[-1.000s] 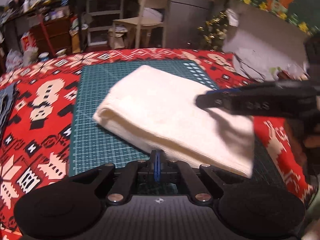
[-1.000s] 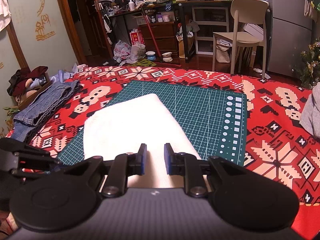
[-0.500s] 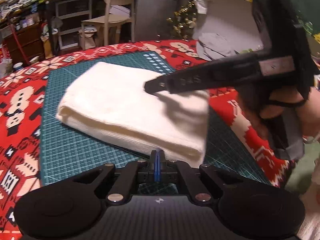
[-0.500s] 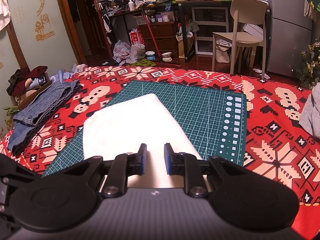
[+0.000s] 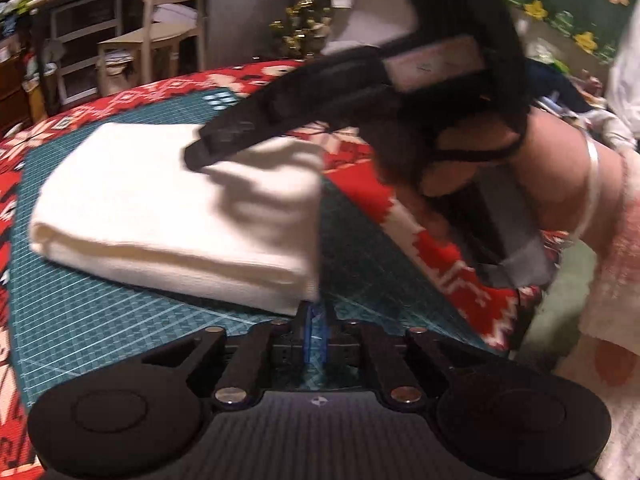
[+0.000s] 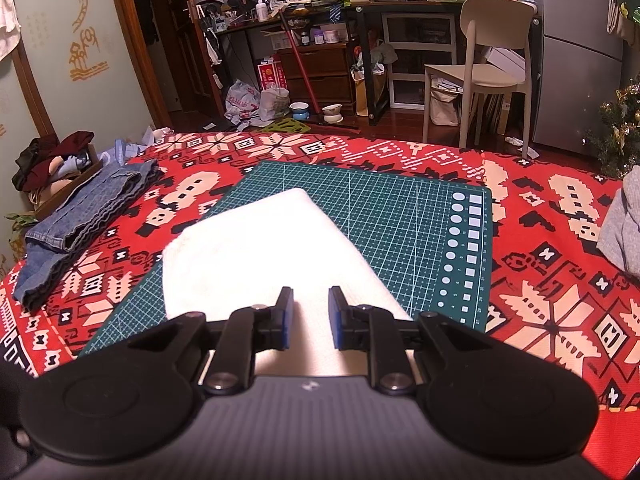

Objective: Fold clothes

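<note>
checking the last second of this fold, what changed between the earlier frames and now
The left gripper swung round toward the near corner of the folded white cloth, pads still together; no grip is visible. The right gripper stayed open over the cloth, which did not move on the green mat. The jeans lie as before.

The right tool hovers low over a folded white cloth, its two blue-padded fingers parted with a clear gap between them, gripping nothing. The cloth lies on a green cutting mat, which rests on a tabletop covered by a red patterned spread. Folded blue jeans lie well apart at the left edge. A grey garment shows at the right edge. A beige chair stands beyond the tabletop.
</note>
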The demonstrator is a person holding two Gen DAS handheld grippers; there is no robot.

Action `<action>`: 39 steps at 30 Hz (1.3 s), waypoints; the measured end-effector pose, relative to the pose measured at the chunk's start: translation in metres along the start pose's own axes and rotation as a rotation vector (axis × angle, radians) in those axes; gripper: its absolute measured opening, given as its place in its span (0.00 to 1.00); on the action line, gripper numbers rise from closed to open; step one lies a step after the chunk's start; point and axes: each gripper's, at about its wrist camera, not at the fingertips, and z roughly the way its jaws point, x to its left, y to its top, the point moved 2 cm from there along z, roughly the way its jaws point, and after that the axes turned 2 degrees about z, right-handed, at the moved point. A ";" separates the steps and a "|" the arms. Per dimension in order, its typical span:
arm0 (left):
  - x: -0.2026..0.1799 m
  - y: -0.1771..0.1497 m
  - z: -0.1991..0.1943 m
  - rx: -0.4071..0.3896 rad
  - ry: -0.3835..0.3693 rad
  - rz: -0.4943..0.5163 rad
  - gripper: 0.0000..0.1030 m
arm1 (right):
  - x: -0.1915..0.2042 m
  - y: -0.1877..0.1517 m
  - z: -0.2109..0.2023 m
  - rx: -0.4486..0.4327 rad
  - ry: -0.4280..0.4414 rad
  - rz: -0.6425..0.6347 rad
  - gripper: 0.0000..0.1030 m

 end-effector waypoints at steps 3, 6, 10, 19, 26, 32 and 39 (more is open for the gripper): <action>-0.004 -0.003 -0.002 -0.001 -0.001 0.013 0.04 | -0.005 0.005 -0.013 -0.027 -0.006 -0.001 0.21; 0.001 -0.004 -0.010 -0.019 0.007 -0.025 0.04 | -0.016 0.009 -0.034 -0.062 -0.031 -0.007 0.24; 0.020 -0.001 -0.029 -0.084 0.013 -0.139 0.04 | -0.044 0.008 -0.066 -0.068 -0.098 -0.041 0.25; 0.078 -0.002 -0.049 -0.186 0.006 -0.526 0.33 | -0.075 -0.023 -0.075 0.040 -0.068 -0.200 0.27; 0.109 -0.016 -0.050 -0.216 -0.019 -0.743 0.41 | -0.064 -0.037 -0.052 0.078 -0.057 -0.281 0.29; 0.117 -0.016 -0.050 -0.224 -0.032 -0.774 0.41 | -0.064 -0.040 -0.045 0.074 -0.061 -0.309 0.28; 0.117 -0.020 -0.049 -0.213 -0.014 -0.778 0.41 | -0.061 -0.041 -0.039 0.061 -0.043 -0.287 0.08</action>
